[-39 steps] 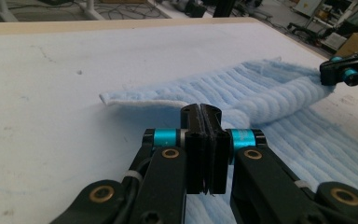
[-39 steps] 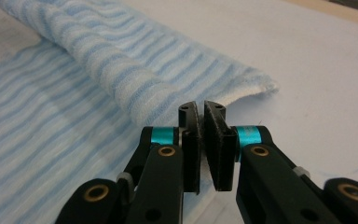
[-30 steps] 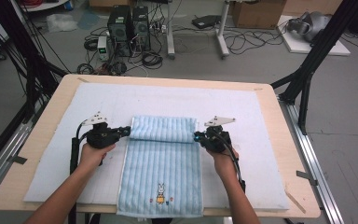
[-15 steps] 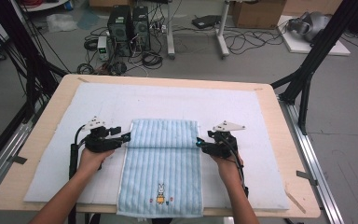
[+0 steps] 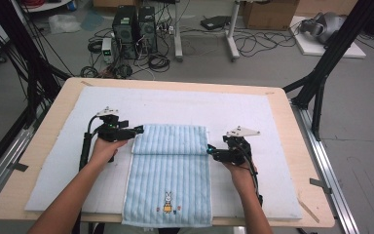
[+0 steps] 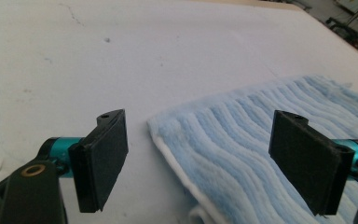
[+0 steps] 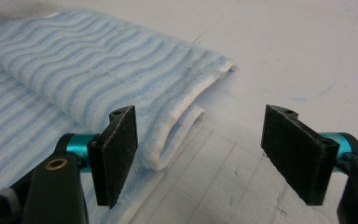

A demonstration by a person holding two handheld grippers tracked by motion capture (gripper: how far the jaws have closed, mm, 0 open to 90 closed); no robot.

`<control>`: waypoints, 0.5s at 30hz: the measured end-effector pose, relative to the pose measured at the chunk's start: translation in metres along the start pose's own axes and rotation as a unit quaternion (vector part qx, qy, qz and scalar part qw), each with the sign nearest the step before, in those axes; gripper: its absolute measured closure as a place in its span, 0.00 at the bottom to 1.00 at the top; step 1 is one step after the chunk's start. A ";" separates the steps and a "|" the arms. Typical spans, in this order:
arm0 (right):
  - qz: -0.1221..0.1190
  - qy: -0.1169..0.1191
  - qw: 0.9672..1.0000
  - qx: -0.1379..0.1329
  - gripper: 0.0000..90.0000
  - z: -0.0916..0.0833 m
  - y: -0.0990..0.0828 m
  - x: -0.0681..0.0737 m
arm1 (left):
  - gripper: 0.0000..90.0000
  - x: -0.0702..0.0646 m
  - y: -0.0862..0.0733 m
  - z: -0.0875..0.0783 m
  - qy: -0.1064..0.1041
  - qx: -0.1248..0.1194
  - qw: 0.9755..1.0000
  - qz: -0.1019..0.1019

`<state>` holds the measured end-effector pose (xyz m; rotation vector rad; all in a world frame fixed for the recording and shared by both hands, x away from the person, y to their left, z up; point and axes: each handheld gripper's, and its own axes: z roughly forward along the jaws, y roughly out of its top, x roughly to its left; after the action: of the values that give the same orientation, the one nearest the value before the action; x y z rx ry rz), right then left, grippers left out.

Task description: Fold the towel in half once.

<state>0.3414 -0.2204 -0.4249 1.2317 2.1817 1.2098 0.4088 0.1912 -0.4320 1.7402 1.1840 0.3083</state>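
Flanking towel [image 5: 170, 170] edges, fingers [image 6: 100, 161] apart.

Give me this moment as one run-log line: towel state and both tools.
towel: far end folded over, flat on mat | left tool: open, just released, at fold's left edge | right tool: open, just released, at right edge

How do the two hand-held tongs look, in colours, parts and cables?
Both tongs, the left and the right, are black, each topped by a grey three-cornered plate and trailing a black cable. In the gripper views, flat rectangular black pads sit on turquoise metal stubs, with a brass-coloured ring near the base. The forearms are bare, without sleeves.
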 end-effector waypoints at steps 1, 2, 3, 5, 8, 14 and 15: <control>0.001 0.000 1.000 -0.002 0.29 0.000 0.000 -0.001 | 0.24 0.000 0.002 0.004 0.003 0.004 1.000 0.002; 0.001 0.001 1.000 -0.003 0.28 -0.001 0.000 -0.001 | 0.26 -0.001 0.003 0.008 0.007 0.012 1.000 0.004; 0.002 0.000 1.000 -0.004 0.26 -0.001 0.000 0.000 | 0.28 -0.001 0.003 0.012 0.010 0.017 1.000 0.005; 0.001 -0.001 1.000 -0.004 0.26 0.000 0.000 0.000 | 0.29 -0.001 0.001 0.018 0.013 0.022 1.000 0.004; 0.003 0.000 1.000 -0.003 0.24 0.000 0.000 0.000 | 0.31 -0.002 -0.003 0.024 0.022 0.039 0.999 0.013; 0.004 0.001 1.000 -0.001 0.22 0.002 0.000 0.000 | 0.53 -0.009 -0.007 0.029 0.044 0.056 0.995 0.072; 0.003 -0.001 1.000 -0.001 0.22 0.002 0.000 0.000 | 0.62 -0.010 -0.008 0.030 0.045 0.056 0.993 0.089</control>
<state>0.3422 -0.2192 -0.4259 1.2399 2.1766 1.2130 0.4188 0.1663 -0.4501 1.9526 1.1307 0.4380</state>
